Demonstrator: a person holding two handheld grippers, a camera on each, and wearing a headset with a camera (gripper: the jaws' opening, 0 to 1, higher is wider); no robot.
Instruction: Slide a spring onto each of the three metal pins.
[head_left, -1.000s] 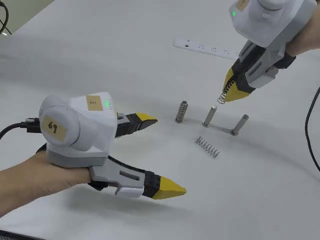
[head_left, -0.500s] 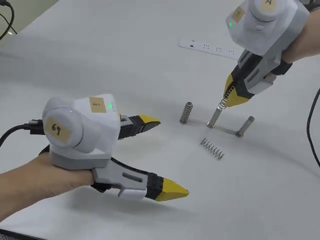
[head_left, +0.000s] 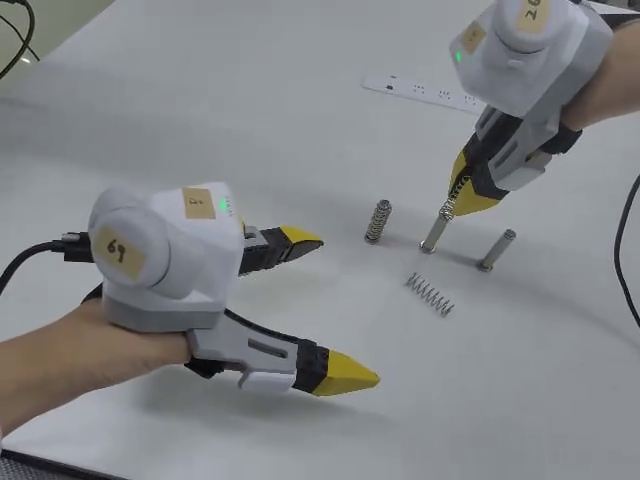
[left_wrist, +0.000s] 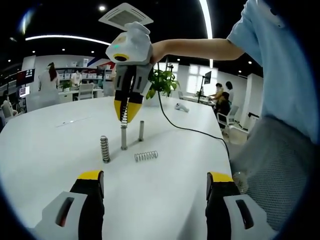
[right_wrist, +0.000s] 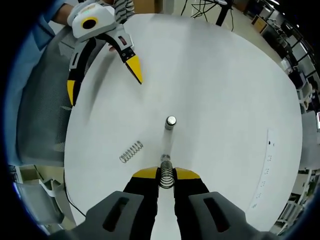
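Nearest you, your left gripper (head_left: 335, 310) hovered over the white table (head_left: 250, 120) with its jaws spread wide and nothing between them. Just past it, a loose spring (head_left: 430, 294) lay flat in front of three upright pins. The left pin (head_left: 376, 224) already wore a spring, and the right pin (head_left: 496, 250) stood bare. Over the middle pin (head_left: 435, 232), your right gripper (head_left: 460, 203) was pinched on a second spring (head_left: 455, 190) — its lower end right at the pin's top. Far back lay a white power strip (head_left: 425, 92).
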